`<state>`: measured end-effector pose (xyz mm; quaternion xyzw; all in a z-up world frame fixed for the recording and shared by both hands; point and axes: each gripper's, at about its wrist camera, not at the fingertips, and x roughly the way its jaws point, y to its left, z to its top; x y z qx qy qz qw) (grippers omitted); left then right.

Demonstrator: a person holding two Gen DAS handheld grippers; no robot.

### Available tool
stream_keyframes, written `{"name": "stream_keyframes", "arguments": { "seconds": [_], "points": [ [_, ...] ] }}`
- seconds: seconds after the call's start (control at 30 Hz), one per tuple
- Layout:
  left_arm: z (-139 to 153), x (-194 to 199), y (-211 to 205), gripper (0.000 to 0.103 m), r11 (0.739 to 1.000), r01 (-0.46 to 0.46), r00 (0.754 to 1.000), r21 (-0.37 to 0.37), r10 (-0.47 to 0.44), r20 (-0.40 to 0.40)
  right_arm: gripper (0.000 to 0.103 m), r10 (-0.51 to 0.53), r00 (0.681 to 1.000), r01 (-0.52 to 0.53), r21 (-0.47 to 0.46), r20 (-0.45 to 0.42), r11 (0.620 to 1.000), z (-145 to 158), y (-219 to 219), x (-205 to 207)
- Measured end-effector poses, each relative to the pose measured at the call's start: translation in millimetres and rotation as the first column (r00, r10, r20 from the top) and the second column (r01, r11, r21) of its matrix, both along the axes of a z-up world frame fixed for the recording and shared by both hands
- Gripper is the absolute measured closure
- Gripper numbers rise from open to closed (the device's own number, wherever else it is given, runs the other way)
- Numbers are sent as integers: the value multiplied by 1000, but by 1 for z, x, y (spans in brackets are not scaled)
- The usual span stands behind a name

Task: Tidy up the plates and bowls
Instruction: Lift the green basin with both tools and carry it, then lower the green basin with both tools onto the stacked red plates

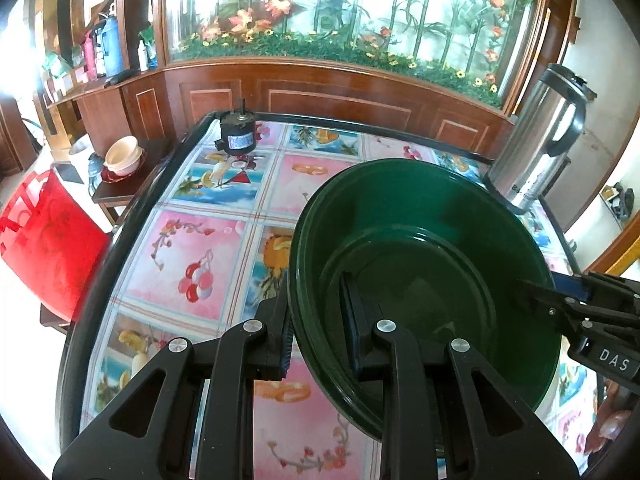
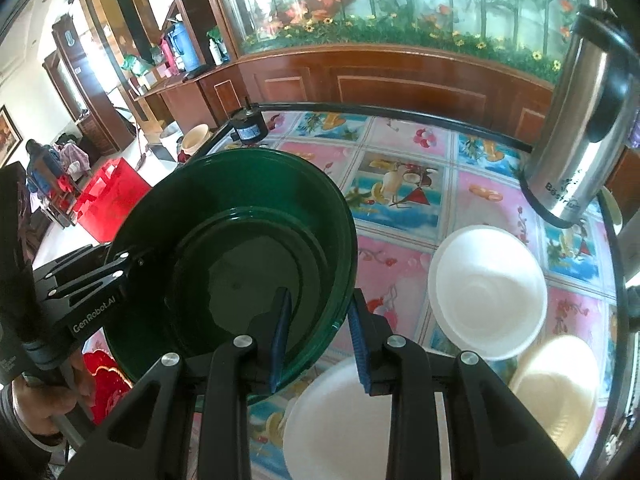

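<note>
The table (image 1: 208, 240) with its fruit-print cloth is lying under a green bowl (image 1: 420, 240), which both tools are holding above it. The left gripper (image 1: 316, 320) is pinching the bowl's near rim, angled downward; the right gripper (image 2: 320, 332) is straddling the opposite rim, pads close against it. Only the right view is showing a white bowl (image 2: 488, 292), white plate (image 2: 340, 420) and cream bowl (image 2: 560, 396).

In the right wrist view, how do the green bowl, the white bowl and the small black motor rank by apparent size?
1. green bowl, though it is closest to the camera, which enlarges it
2. white bowl
3. black motor, far at the table edge, so its true size is unsure
</note>
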<state>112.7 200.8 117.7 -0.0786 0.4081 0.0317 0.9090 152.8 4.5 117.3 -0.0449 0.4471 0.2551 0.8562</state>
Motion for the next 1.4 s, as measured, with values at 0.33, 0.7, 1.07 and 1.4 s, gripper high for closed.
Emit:
{"name": "stream_keyframes", "arguments": {
  "seconds": [0.33,0.7,1.07,1.4],
  "points": [
    [8,-45,9,82,1000,12,1000,-21,-11,6,73,22,999,-22,7,43,1000,17,1,-46],
    [10,-115,35,82,1000,-4,1000,-16,4,11,70,96,993,-96,-12,72,995,19,26,-100],
    [-1,-166,55,82,999,-33,999,-31,33,21,65,150,986,-149,-19,75,989,9,45,-142],
    [-11,-210,78,82,998,-63,997,-13,64,41,63,215,974,-212,-56,66,976,-7,72,-178]
  ]
}}
